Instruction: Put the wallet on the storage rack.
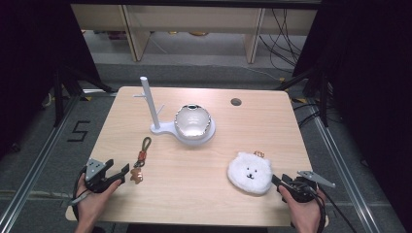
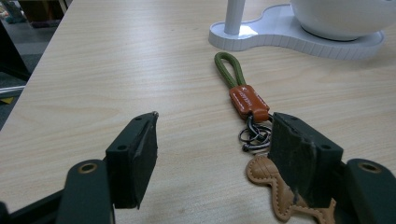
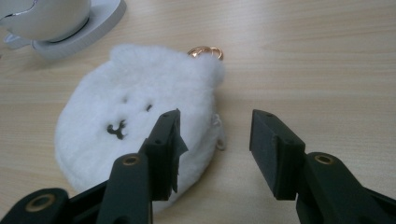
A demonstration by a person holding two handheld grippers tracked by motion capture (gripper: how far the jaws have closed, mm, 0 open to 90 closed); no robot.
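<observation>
The high view looked forward and down on my table (image 1: 204, 179). My left gripper's camera sat low and close, facing 12 o'clock toward the stand (image 2: 289, 35). My right one faced 11 o'clock, sharing that stand (image 3: 70, 35).

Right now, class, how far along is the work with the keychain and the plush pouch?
Nothing looks done yet: the keychain and the white plush pouch both lie flat on the table, and the white stand holds nothing. In hand: the left hand-held gripper sits open beside the keychain, the right hand-held gripper open at the pouch's edge. Gripping and lifting both are left.
</observation>
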